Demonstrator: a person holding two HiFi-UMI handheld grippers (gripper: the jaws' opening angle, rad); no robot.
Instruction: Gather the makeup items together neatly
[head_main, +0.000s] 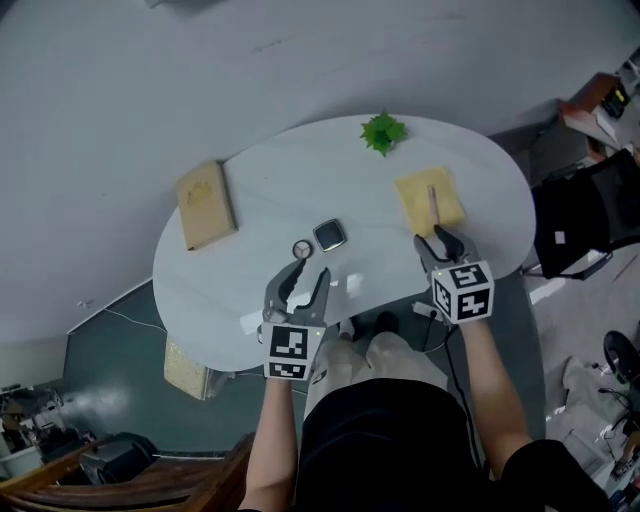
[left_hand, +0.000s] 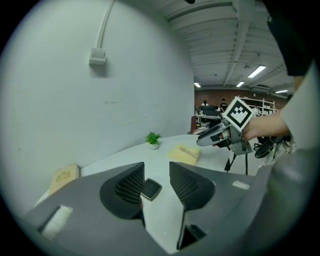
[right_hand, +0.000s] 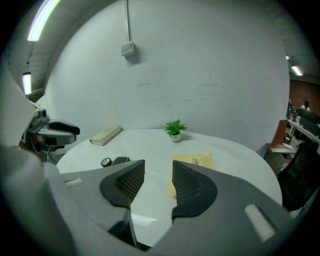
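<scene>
A dark square compact (head_main: 330, 235) and a small round case (head_main: 302, 249) lie side by side near the middle of the white table (head_main: 270, 180). A thin stick-like item (head_main: 433, 200) rests on a yellow cloth (head_main: 415, 205) to the right. My left gripper (head_main: 303, 278) hovers just before the round case, jaws apart with nothing between them; the square compact (left_hand: 151, 189) shows through its gap. Over the near edge of the cloth, my right gripper (head_main: 441, 240) is open and empty. In the right gripper view the cloth (right_hand: 195, 161) lies beyond its jaws.
A tan book (head_main: 205, 205) lies at the table's left and a small green plant (head_main: 383, 131) stands at the far edge. A small white piece (head_main: 352, 283) sits near the front rim. A black chair (head_main: 590, 225) stands off to the right.
</scene>
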